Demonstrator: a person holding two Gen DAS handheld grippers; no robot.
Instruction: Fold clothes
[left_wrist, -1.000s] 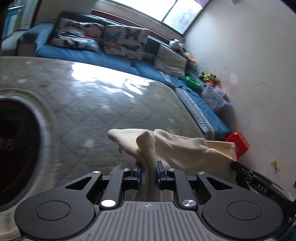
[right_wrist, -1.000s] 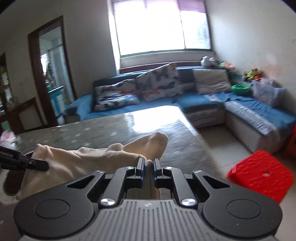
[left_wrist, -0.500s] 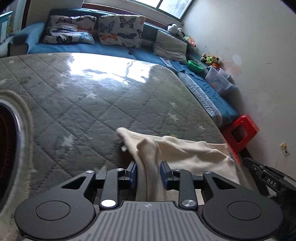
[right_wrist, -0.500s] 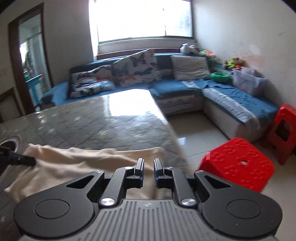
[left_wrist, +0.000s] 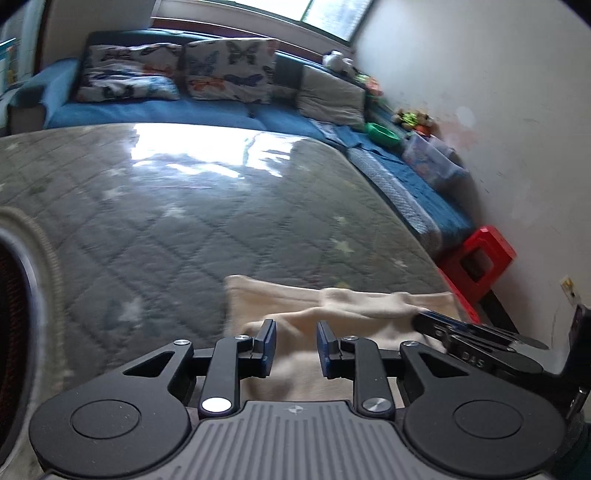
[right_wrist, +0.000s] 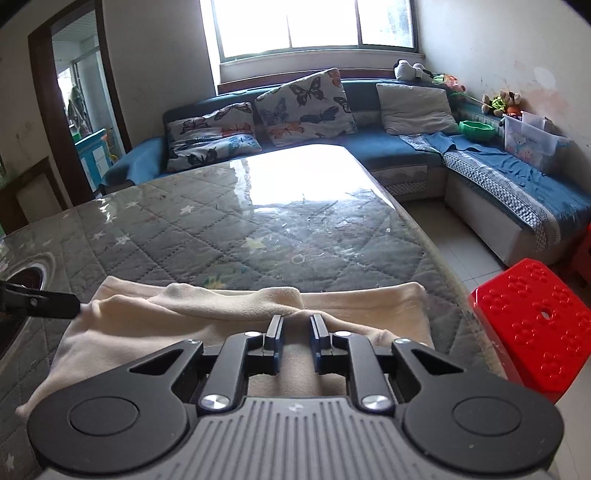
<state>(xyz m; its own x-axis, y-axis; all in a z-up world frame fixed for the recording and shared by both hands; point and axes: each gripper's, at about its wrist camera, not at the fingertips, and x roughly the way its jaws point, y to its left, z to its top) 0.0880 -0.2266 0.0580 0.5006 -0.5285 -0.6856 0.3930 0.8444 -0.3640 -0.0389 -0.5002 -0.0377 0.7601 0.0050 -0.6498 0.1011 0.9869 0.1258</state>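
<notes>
Now, garment: cream fleece garment (right_wrist: 229, 325), soft and limp, lies loosely folded on the grey quilted table (right_wrist: 229, 236) under a glossy clear cover, near its front right corner.
Handling: judged light and floppy; it will sag and crease wherever unsupported, and may slide on the slick cover.
Where to hold: best pinched at a doubled edge or corner, both layers together, so the fold does not fall open.
Left gripper (left_wrist: 294, 345): fingers spread but closing; cloth lies between and under them, the blue pads (left_wrist: 269, 345) not pressing it.
Right gripper (right_wrist: 295, 341): fingers slightly apart and opening; a ridge of cloth sits in the gap, released rather than pinched.
Relation: both grippers sit low over the garment's near edge, left at its left end, right towards its right half.
</notes>
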